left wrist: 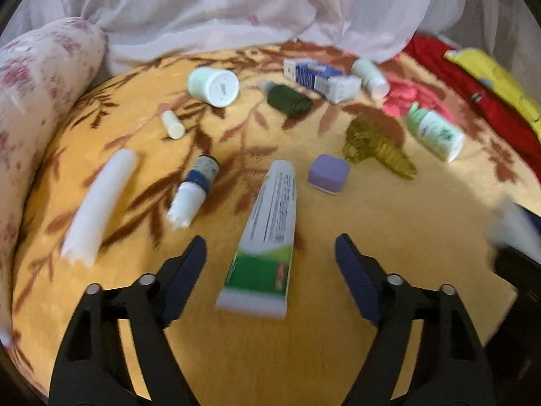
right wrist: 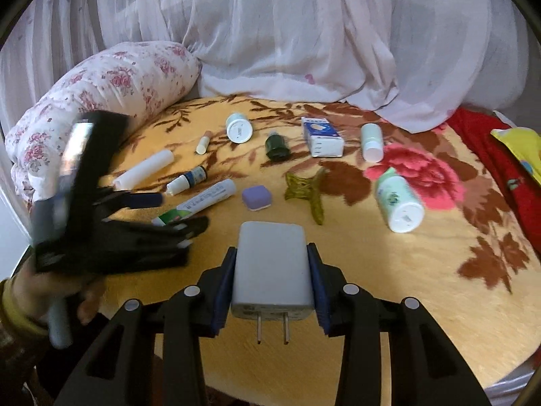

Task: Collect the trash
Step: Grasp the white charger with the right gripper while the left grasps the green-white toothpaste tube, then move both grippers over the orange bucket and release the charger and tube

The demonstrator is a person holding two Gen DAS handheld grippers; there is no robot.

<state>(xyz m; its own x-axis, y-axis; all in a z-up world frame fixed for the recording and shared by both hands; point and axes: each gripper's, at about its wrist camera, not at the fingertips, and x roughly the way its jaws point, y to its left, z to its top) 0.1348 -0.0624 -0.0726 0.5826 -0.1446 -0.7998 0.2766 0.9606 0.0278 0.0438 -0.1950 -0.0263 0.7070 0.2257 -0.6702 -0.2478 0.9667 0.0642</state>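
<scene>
My right gripper (right wrist: 273, 270) is clamped on the white charger (right wrist: 272, 272), left gripper (left wrist: 270, 264) spread wide with the toothpaste tube (left wrist: 262, 237) lying between its fingers on the blanket (left wrist: 389, 230), so next I judge: lower, close.

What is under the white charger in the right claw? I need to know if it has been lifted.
Below the charger, clamped in the right claw, only bare yellow blanket shows. Its underside is hidden, so contact cannot be judged.

A yellow blanket (left wrist: 338, 321) with brown leaves carries a green-and-white tube (left wrist: 263, 240), a lilac case (left wrist: 328, 173) and a white charger (right wrist: 272, 270).
</scene>
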